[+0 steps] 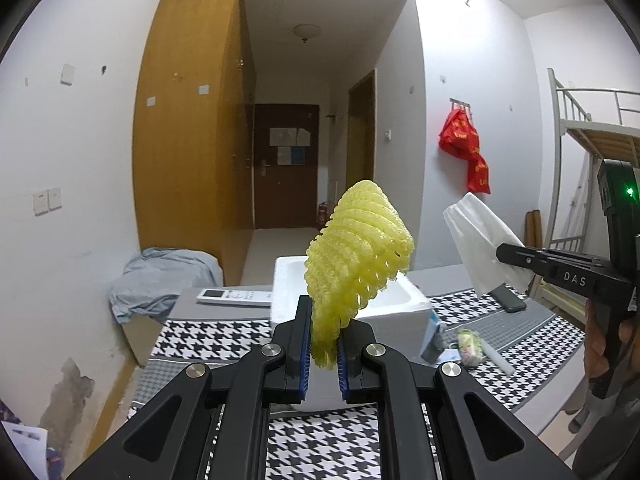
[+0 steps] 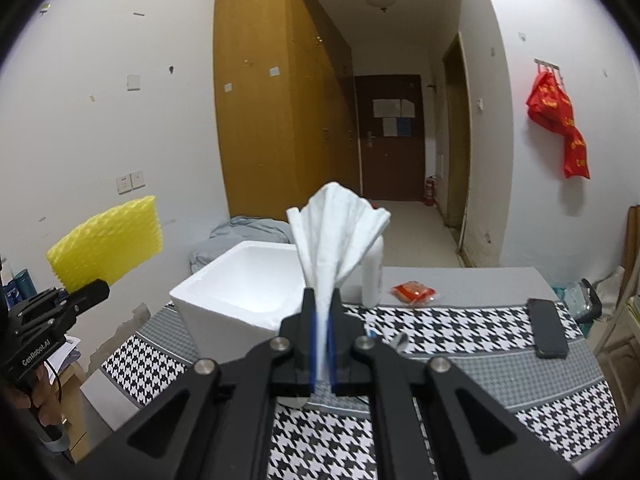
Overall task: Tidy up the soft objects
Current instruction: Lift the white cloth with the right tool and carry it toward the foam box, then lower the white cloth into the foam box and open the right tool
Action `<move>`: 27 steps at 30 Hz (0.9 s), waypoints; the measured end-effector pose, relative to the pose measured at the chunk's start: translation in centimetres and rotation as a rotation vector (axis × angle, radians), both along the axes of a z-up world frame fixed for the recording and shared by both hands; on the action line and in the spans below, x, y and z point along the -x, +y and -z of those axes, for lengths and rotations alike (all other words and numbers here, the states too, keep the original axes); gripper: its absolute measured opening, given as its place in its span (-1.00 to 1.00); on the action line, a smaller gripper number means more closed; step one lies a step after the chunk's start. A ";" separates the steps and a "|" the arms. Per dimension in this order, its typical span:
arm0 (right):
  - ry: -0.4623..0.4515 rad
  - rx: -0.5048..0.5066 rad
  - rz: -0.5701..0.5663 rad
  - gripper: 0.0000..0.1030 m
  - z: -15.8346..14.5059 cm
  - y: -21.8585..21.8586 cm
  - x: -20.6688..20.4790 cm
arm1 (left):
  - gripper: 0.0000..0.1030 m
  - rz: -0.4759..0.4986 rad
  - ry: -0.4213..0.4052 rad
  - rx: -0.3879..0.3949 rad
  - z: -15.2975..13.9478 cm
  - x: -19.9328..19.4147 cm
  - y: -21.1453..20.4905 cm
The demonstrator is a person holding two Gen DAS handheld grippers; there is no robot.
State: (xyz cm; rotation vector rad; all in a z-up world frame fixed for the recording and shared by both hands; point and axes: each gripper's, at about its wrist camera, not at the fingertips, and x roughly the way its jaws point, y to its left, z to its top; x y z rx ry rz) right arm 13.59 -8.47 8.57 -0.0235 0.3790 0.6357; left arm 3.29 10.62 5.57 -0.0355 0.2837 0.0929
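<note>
My left gripper [image 1: 323, 338] is shut on a yellow foam net sleeve [image 1: 360, 256], which stands up from the jaws above the table. The same yellow foam net [image 2: 108, 240] shows at the left of the right wrist view, held by the left gripper [image 2: 94, 288]. My right gripper [image 2: 323, 320] is shut on a folded white tissue [image 2: 338, 232] that fans out upward. In the left wrist view the white tissue [image 1: 478, 240] sticks out of the right gripper [image 1: 510, 256]. An open white foam box [image 2: 240, 280] stands on the table just behind both grippers.
The table has a houndstooth cloth [image 2: 460, 336]. On it lie a black phone [image 2: 548, 328], a red packet [image 2: 414, 293], a white roll [image 2: 374, 276] and a remote control [image 1: 234, 295]. A small wrapped item [image 1: 468, 346] and a white stick [image 1: 498, 354] lie right of the box.
</note>
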 end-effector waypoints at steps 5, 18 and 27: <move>-0.001 0.007 -0.037 -0.88 -0.2 1.8 -0.5 | -0.78 -0.034 0.004 -0.002 0.2 0.2 1.0; 0.004 0.029 -0.115 -0.88 0.0 6.1 -1.8 | -0.78 -0.085 0.021 0.013 1.1 0.0 3.1; 0.031 0.056 -0.141 -0.88 0.9 8.9 -3.2 | -0.78 -0.093 0.031 0.013 1.7 -0.7 4.1</move>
